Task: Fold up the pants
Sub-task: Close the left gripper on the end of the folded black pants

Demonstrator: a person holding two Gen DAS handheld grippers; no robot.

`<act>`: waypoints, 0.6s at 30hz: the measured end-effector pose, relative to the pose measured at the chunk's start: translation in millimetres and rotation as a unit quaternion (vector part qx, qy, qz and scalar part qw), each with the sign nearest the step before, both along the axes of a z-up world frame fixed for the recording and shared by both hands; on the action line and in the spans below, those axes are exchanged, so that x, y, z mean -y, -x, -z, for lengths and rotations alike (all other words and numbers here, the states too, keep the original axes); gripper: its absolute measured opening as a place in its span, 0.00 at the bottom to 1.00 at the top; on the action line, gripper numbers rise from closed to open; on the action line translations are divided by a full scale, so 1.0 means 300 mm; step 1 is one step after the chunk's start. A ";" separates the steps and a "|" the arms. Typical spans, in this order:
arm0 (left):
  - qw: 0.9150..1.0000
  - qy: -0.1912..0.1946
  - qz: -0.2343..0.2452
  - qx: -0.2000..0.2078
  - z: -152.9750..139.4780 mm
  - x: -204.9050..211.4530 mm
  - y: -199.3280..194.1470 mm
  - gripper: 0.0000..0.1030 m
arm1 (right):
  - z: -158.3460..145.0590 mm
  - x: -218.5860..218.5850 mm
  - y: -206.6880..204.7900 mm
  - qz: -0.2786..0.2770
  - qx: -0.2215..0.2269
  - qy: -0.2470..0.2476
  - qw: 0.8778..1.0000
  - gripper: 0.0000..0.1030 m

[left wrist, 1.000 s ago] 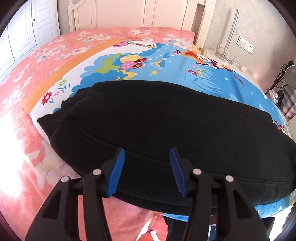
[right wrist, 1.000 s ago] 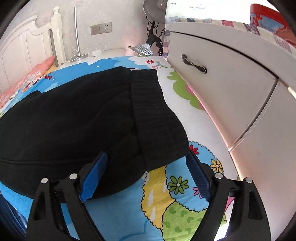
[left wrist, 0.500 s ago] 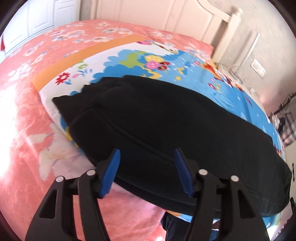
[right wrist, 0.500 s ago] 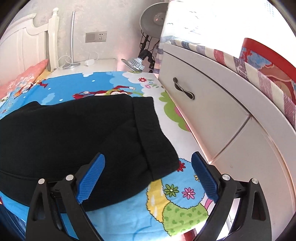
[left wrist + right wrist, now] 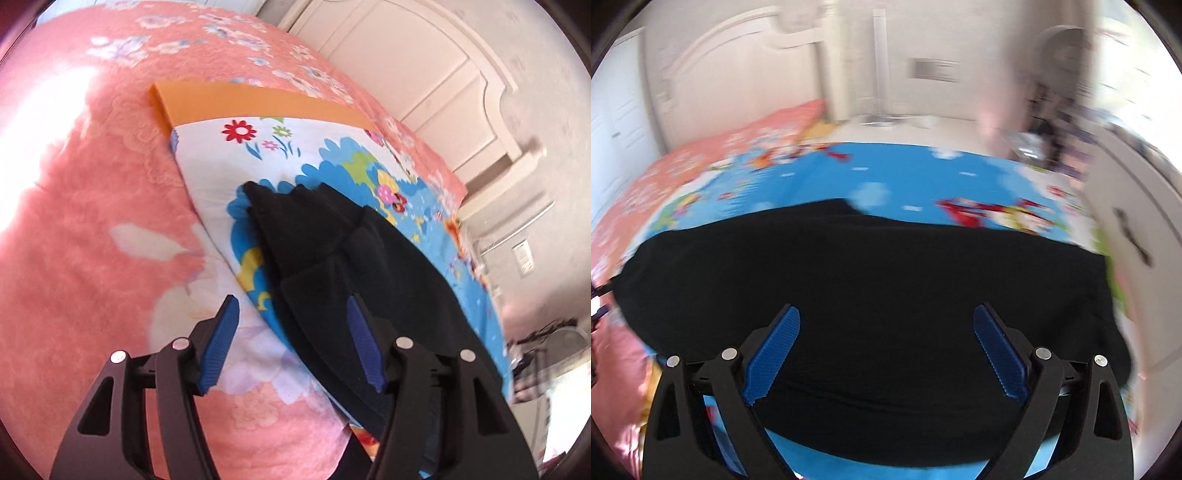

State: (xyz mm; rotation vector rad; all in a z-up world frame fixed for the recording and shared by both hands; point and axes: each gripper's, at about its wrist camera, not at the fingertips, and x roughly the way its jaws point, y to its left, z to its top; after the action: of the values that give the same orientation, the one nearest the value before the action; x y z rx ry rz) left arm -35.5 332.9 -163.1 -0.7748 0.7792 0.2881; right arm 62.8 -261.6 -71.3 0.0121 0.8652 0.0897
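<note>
Pants (image 5: 373, 280) flat under both gaping, empty tools (image 5: 886, 347).

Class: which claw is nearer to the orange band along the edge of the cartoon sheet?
Left. The left claw hovers at the pants' end facing the orange band; the right claw hovers over the pants' middle, band unseen.

There is one pair of black pants (image 5: 373, 280), folded flat on one bed (image 5: 85, 236). One cartoon-print sheet (image 5: 229, 162) lies under them, over one pink floral blanket (image 5: 74, 280). Two grippers are in the room, the left gripper (image 5: 293, 339) and the right gripper (image 5: 886, 350), each with two blue-padded fingers (image 5: 221, 343).
</note>
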 end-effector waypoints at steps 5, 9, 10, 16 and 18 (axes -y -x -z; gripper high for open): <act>0.999 0.016 0.011 0.033 0.001 -0.045 0.015 0.52 | 0.053 -0.316 -0.154 -0.100 -0.028 -0.035 0.994 0.88; 0.999 0.024 0.015 0.035 0.017 -0.091 -0.032 0.52 | 0.118 -0.510 -0.247 -0.139 -0.055 -0.040 0.988 0.87; 0.998 0.045 0.018 0.038 0.029 -0.113 -0.051 0.52 | 0.127 -0.540 -0.257 -0.143 -0.056 -0.036 0.987 0.86; 0.998 0.021 0.057 -0.014 0.002 -0.167 -0.227 0.15 | 0.256 -0.627 -0.322 -0.138 -0.095 0.028 0.985 0.86; 0.997 -0.032 0.074 -0.010 -0.067 -0.157 -0.264 0.11 | 0.283 -0.629 -0.314 -0.138 -0.092 0.033 0.986 0.87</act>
State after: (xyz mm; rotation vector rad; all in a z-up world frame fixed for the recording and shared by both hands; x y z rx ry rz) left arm 43.6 380.1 -143.1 -0.6523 0.8382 0.1877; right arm 156.9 -72.8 -156.3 -0.1642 1.0506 0.3240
